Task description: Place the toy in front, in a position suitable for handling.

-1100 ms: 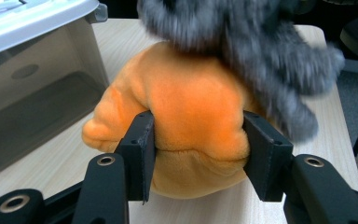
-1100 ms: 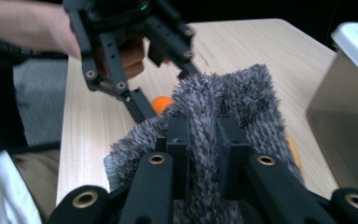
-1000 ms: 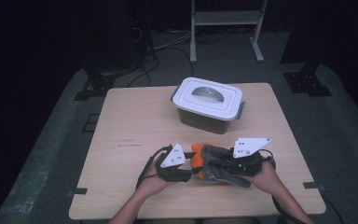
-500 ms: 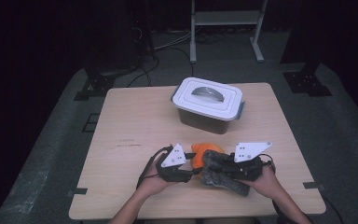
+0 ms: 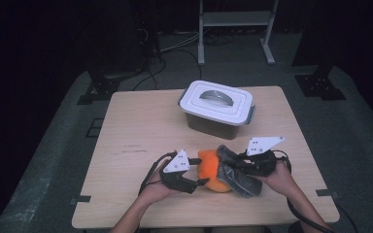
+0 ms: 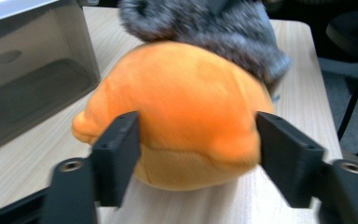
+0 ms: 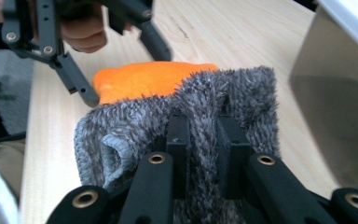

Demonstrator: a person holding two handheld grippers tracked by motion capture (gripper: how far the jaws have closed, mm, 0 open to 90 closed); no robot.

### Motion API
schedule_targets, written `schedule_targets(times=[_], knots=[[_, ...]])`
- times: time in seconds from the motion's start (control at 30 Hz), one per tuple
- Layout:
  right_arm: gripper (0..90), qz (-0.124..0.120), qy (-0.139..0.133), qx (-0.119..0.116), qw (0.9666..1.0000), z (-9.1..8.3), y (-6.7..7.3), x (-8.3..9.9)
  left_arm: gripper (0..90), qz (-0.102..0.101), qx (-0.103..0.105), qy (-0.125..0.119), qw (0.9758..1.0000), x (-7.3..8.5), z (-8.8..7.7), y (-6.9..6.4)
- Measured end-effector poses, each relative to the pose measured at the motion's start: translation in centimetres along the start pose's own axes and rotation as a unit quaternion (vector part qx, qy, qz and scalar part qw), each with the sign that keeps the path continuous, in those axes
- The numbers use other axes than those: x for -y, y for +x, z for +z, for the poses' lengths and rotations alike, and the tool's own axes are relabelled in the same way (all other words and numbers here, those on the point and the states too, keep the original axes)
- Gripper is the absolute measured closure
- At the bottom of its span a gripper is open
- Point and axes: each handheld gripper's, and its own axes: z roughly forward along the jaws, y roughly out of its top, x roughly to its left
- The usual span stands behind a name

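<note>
Grey fuzzy cloth being held over an orange plush toy

The right gripper [image 7: 204, 140] fingers are pinching the grey fuzzy cloth [image 7: 223, 98]; the left gripper [image 6: 200, 154] fingers, just opening wide, are flanking the orange plush toy [image 6: 177, 112], lying 9-to-3.

The high view looks forward and down on the whole table [image 5: 141, 121] from above the person's side. The left gripper view sits close and low, facing the orange plush [image 6: 182, 107]. The right gripper view faces it from the opposite side; all three views share it.
</note>
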Motion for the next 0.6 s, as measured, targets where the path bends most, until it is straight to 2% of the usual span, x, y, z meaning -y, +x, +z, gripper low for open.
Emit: schedule_targets(times=[0.1, 0.23, 0.3, 0.4, 0.53, 0.6], knots=[[77.0, 0.004, -0.004, -0.003, 1.0000, -0.2, 0.3, 0.5, 19.6, -0.016, 0.007, 0.003, 0.9998, -0.1, 0.2, 0.0], [77.1, -0.003, 0.002, -0.005, 1.0000, -0.5, 1.0, 0.8, 21.8, -0.029, 0.024, 0.010, 0.9992, -0.1, 0.6, -0.1], [77.1, -0.011, 0.009, -0.007, 0.9999, -0.5, 1.3, 0.7, 29.7, -0.020, 0.021, 0.013, 0.9995, -0.3, 0.6, -0.3], [77.2, -0.014, 0.007, -0.017, 0.9997, -0.4, 1.8, 0.2, 39.5, 0.009, 0.013, 0.016, 0.9998, -0.2, 0.6, -0.8], [77.2, -0.025, -0.014, -0.027, 0.9992, -0.6, 2.3, -1.1, 42.8, 0.032, 0.008, 0.008, 0.9994, -0.5, 0.4, -1.1], [77.2, -0.042, -0.010, -0.028, 0.9987, -0.4, 2.6, -1.9, 42.8, 0.050, 0.005, 0.012, 0.9987, -0.6, 0.4, -1.4]])
